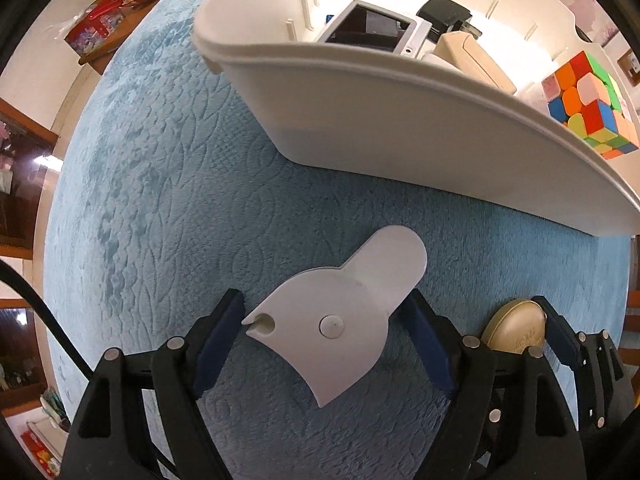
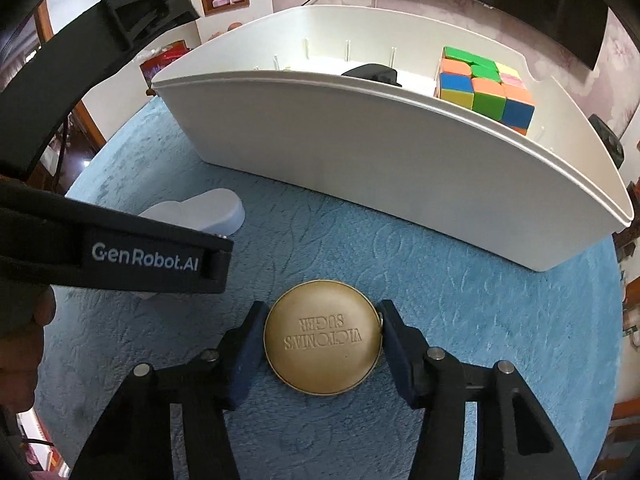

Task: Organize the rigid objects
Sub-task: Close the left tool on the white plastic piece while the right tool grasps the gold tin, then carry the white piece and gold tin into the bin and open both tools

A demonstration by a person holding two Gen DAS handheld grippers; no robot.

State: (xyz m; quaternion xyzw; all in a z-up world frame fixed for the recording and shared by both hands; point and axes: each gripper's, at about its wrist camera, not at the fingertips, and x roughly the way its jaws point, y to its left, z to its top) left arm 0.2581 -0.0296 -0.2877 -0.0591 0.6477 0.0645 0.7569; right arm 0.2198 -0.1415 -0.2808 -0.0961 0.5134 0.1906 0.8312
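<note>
Blue quilted cloth [image 1: 160,200] covers the table. The left gripper [image 1: 320,340] straddles a flat white plastic piece [image 1: 340,320] lying on the cloth; its pads sit at the piece's edges, but whether they grip it I cannot tell. The right gripper [image 2: 322,344] is clamped on a round gold tin [image 2: 322,338] embossed "VICTORIA'S SUGER", resting on the cloth. Just beyond stands a white bin [image 2: 360,152] holding a Rubik's cube [image 2: 486,84], a black charger [image 1: 444,12], a silver-framed device [image 1: 372,28] and a beige case [image 1: 472,60].
</note>
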